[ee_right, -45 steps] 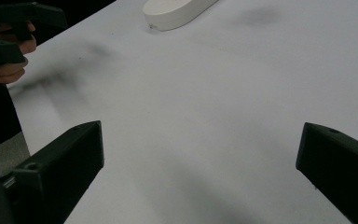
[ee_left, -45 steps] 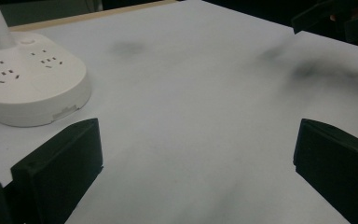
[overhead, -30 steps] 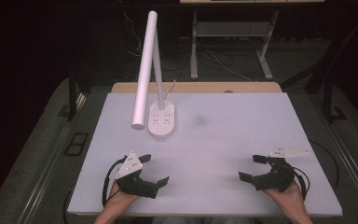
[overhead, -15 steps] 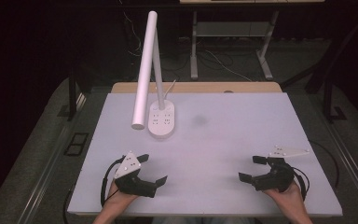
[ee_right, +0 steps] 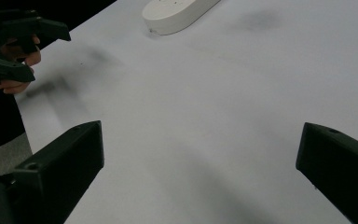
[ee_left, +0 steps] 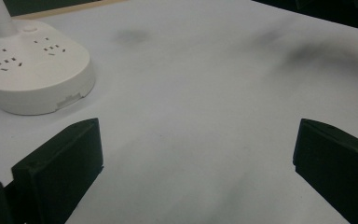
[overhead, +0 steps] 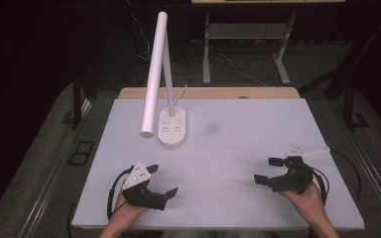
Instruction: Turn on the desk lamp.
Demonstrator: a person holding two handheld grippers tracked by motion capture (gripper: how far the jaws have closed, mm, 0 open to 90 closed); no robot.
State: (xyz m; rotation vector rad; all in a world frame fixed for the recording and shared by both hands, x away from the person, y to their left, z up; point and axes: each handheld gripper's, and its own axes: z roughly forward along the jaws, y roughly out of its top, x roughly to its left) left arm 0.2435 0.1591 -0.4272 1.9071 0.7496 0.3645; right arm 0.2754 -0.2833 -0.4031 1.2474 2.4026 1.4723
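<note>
A white desk lamp stands at the back left of the white table; its oval base carries sockets and its long tube head slants down to the left. The base lies ahead and left in the left gripper view, and shows as an oval base far off in the right gripper view. My left gripper rests open near the front left edge, nothing between its jaws. My right gripper sits open at the front right, also empty. The left gripper appears in the right gripper view, held by a hand.
A faint grey smudge marks the tabletop right of the lamp base. A wooden strip runs along the table's far edge. Desk legs and cables stand on the dark floor behind. Black rails flank both table sides.
</note>
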